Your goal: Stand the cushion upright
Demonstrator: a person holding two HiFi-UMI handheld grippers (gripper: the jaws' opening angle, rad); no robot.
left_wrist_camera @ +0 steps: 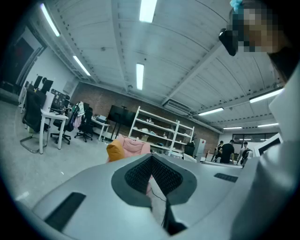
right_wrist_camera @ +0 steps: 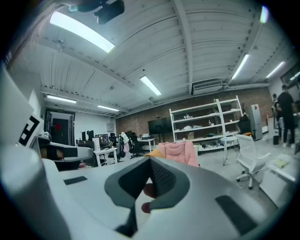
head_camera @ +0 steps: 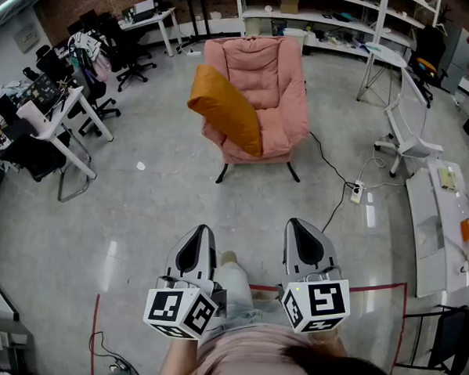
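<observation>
An orange cushion (head_camera: pixel 225 109) leans tilted against the left arm of a pink armchair (head_camera: pixel 267 87) at the far middle of the head view. It shows small as the orange cushion (left_wrist_camera: pixel 114 150) beside the pink armchair (left_wrist_camera: pixel 133 145) in the left gripper view, and only its top edge shows as the orange cushion (right_wrist_camera: pixel 153 153) in the right gripper view, next to the pink armchair (right_wrist_camera: pixel 178 152). My left gripper (head_camera: pixel 198 239) and right gripper (head_camera: pixel 302 232) are held side by side near the bottom of the head view, far short of the chair, both shut and empty.
White desks (head_camera: pixel 64 113) with black office chairs (head_camera: pixel 125 47) stand at the left. A white swivel chair (head_camera: pixel 404 135) and a low white table (head_camera: pixel 444 219) are at the right. A cable and power strip (head_camera: pixel 357 190) lie on the floor right of the armchair. Shelving (head_camera: pixel 327 13) lines the back.
</observation>
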